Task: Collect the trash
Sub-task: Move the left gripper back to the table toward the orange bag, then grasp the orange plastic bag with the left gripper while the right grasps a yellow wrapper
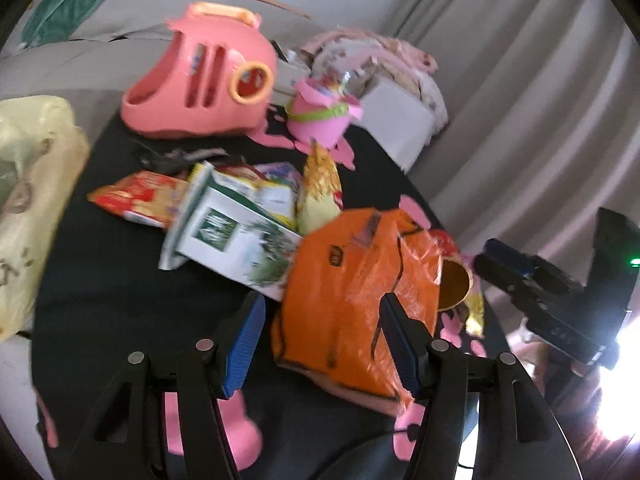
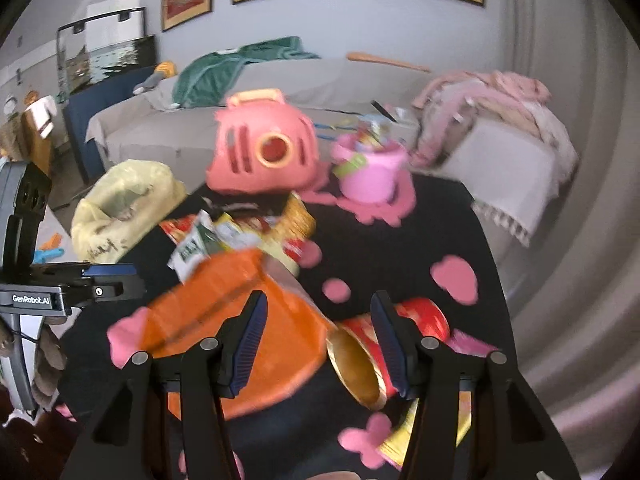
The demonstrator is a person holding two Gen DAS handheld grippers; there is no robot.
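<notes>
1. The black table [image 1: 120,300], blotched with pink shapes, fills the middle of the room and carries all the mess. A grey sofa [image 2: 280,92] sits behind it.
2. Off the table's left edge stands a bin lined with a pale yellow bag [image 2: 120,208]. My guess is the trash is headed there. It is well apart from both grippers, so anything loosely held could drop on the way.
3. A pink toy carrier [image 1: 200,76] and a small pink bucket [image 2: 372,172] stand at the far side. They look like toys, not rubbish, and a sweeping arm could knock them over.
4. The orange plastic bag [image 1: 352,280] lies nearest, slack and crinkled. The left gripper [image 1: 320,344] hangs over it, jaws wide, nothing held. Thin film like that could slip out of the pads or drag its neighbours along.
5. A white and green carton [image 1: 232,236] and snack wrappers [image 1: 136,196] lie heaped just behind the bag, overlapping it.
6. A red can with a gold rim [image 2: 360,364] lies on its side beside the bag. The right gripper [image 2: 320,344] sits above it, jaws fairly wide and empty. The can could roll off if nudged.
7. Both views are blurred, so a poorly aimed grab seems likely.
</notes>
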